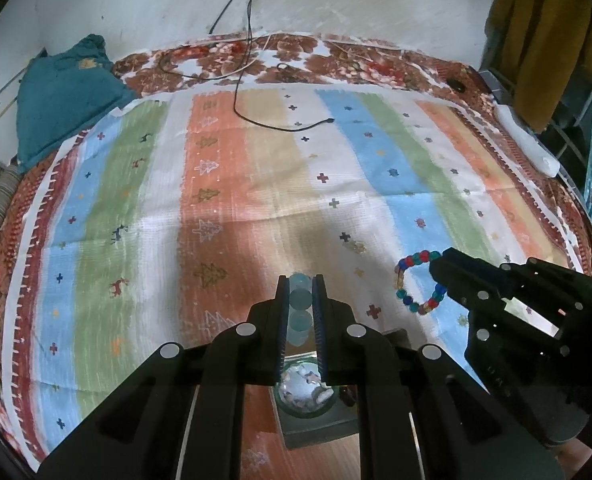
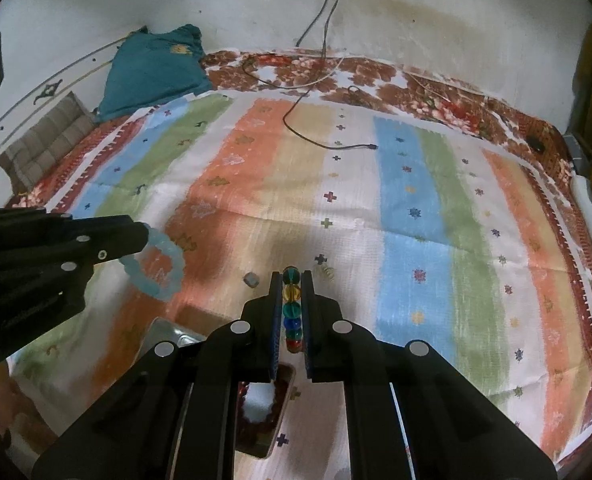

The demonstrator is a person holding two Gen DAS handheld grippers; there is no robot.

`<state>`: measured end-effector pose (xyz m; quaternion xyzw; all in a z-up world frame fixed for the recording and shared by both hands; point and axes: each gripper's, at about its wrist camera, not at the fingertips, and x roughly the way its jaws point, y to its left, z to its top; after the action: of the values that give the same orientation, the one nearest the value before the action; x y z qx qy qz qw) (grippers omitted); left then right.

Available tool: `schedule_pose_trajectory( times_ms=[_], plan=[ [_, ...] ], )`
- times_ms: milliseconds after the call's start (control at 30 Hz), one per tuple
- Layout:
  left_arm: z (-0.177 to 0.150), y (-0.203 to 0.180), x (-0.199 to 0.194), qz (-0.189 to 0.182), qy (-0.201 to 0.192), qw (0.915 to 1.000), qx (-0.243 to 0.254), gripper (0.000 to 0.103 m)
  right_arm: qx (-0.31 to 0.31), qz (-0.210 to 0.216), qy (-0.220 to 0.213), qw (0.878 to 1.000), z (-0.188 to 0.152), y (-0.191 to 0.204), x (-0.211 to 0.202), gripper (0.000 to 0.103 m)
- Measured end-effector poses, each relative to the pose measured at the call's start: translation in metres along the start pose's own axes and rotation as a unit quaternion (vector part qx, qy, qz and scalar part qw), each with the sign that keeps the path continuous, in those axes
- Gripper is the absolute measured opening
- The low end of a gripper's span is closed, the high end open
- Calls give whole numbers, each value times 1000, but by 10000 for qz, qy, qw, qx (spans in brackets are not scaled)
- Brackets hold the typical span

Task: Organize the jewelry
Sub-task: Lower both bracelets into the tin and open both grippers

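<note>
My left gripper (image 1: 299,282) is shut on a pale blue bead bracelet (image 1: 299,308), whose beads line up between the two fingers. From the right wrist view that bracelet (image 2: 166,276) hangs as a loop from the left gripper (image 2: 142,238), above the striped cloth (image 2: 411,184). My right gripper (image 2: 292,276) is shut on a multicoloured bead bracelet (image 2: 292,308). In the left wrist view its loop (image 1: 409,286) dangles from the right gripper (image 1: 441,266) at the right. A glass bowl (image 1: 304,398) with small pieces of jewelry shows under the left fingers.
A small grey piece (image 2: 251,279) and a clear piece (image 2: 324,270) lie on the cloth ahead. A box (image 2: 264,408) and a shiny tray (image 2: 168,334) sit beneath the right gripper. A black cable (image 1: 280,126) and a teal cushion (image 1: 64,92) lie at the far side.
</note>
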<state>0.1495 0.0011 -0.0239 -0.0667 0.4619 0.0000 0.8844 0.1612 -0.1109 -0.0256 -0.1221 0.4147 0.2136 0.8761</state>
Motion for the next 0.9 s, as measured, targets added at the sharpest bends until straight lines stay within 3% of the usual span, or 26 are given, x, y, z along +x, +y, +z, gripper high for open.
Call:
schedule_pose_trajectory(
  times_ms=[900],
  plan=[
    [-37,-16,-28,-70,-171,9996,229,11,-190,248,-57,9995,-36,15,-29,10]
  ],
)
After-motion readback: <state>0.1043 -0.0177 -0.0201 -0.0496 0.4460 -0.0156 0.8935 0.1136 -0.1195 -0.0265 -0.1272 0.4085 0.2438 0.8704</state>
